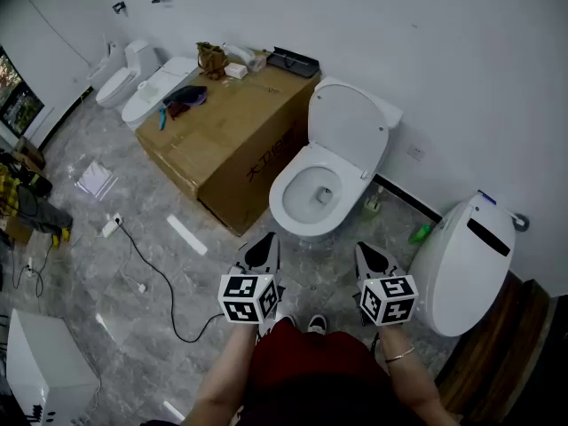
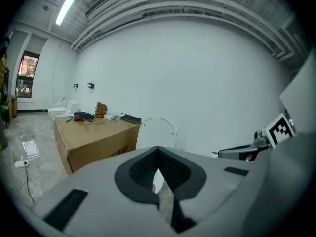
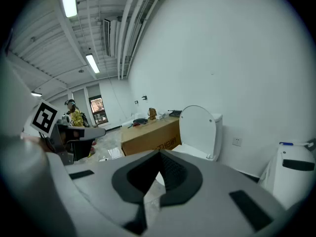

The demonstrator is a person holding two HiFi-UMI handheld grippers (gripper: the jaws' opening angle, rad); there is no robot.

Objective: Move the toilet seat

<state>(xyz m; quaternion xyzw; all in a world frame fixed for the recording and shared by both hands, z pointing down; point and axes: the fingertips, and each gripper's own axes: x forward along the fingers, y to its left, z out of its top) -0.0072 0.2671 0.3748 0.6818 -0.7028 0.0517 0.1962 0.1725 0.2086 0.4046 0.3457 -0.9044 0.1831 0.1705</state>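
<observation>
no writing is reading clearly here
dark printed characters are running along the side of the cardboard box (image 1: 232,140) at the centre of the head view, showing too small and blurred to make out.

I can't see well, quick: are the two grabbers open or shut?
Left gripper: shut, holding nothing.
Right gripper: shut, holding nothing.

Centre: bare floor (image 1: 319,264) leads up to the open toilet bowl (image 1: 312,201).
Left of bowl: cardboard box (image 1: 226,140) just beside it.
Lower right: closed toilet (image 1: 461,260) stands near.
</observation>
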